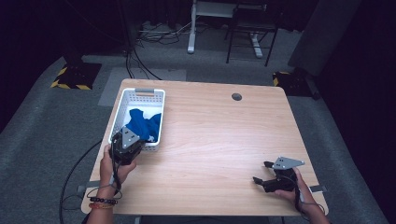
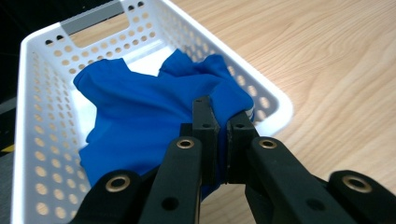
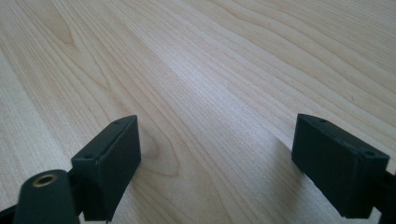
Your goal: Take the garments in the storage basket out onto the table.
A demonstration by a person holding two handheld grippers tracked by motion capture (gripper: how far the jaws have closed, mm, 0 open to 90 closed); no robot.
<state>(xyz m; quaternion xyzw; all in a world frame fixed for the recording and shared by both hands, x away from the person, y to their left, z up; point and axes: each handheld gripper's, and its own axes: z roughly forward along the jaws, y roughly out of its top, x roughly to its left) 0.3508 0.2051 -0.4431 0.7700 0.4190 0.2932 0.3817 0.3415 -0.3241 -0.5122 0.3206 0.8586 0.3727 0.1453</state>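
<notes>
Left tongs (image 2: 218, 128) pinch the blue cloth (image 2: 140, 116) in the white basket (image 2: 39, 121) at ten o'clock; right tongs (image 3: 217, 163) gape over bare bench (image 3: 210, 70).

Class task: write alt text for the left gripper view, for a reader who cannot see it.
The left gripper, its black fingers closed together, pinches a crumpled blue cloth lying in a white perforated basket. The basket sits on a light wooden table, which stretches away to the right.
</notes>
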